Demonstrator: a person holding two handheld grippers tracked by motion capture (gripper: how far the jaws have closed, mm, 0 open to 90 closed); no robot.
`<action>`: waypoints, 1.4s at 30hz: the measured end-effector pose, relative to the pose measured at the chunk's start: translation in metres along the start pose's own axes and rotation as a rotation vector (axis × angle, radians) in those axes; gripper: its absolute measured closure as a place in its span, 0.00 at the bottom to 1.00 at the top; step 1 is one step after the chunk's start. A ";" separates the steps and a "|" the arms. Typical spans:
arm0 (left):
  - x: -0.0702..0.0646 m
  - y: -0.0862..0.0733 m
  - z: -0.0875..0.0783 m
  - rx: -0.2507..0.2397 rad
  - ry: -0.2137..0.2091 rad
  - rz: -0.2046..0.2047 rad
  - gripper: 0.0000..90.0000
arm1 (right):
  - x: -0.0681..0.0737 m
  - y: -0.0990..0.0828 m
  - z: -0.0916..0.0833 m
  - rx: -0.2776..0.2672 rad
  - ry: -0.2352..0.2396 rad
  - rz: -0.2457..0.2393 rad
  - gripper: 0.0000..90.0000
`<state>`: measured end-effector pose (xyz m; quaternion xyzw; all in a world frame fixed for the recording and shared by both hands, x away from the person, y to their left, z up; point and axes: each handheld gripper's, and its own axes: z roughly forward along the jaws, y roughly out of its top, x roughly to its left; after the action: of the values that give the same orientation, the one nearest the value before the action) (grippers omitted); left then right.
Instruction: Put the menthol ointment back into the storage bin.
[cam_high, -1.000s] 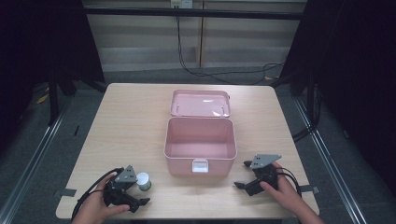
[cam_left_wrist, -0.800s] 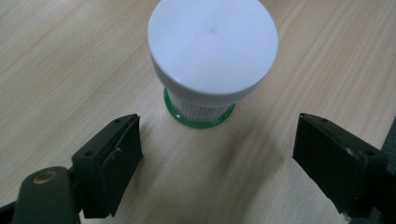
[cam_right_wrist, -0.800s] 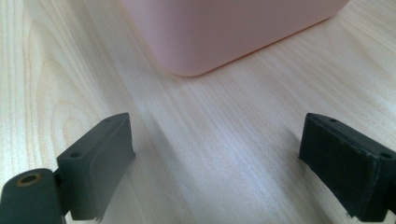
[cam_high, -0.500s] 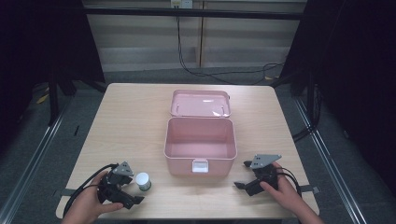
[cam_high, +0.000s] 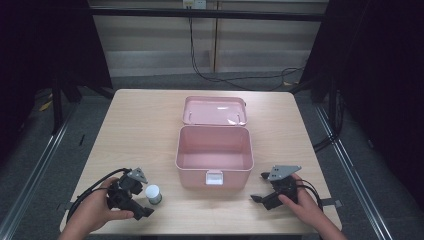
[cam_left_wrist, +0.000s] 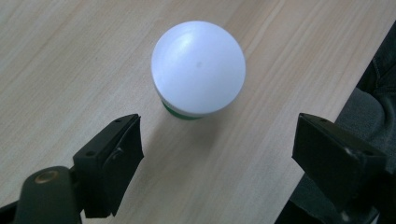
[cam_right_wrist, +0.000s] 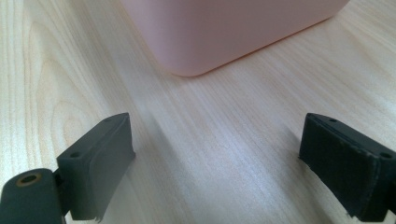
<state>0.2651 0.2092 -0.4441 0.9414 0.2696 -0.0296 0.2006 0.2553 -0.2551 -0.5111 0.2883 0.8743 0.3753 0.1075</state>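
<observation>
Basically the released left gripper (cam_left_wrist: 217, 149) hangs over the small white-capped green jar (cam_left_wrist: 198, 74); next, close around it.

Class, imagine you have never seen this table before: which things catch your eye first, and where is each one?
The open pink box stands at the middle of the wooden table, its lid lying flat behind it. Near the front left edge stands a small white-capped jar, with the left gripper above it, jaws wide apart and not touching it. The right gripper sits at the front right, jaws open toward the box's corner.
</observation>
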 end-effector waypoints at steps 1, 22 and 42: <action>0.000 0.000 0.000 0.000 0.000 0.000 0.18 | 0.000 0.000 0.000 0.000 0.000 0.000 0.10; -0.004 0.032 0.000 0.118 0.011 0.073 0.24 | 0.000 0.000 0.000 0.000 0.000 0.000 0.10; 0.001 0.050 0.008 0.174 0.030 0.076 0.41 | 0.000 0.000 0.000 0.000 0.000 0.000 0.10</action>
<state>0.2922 0.1682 -0.4338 0.9652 0.2330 -0.0315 0.1148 0.2554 -0.2551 -0.5111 0.2882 0.8743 0.3754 0.1076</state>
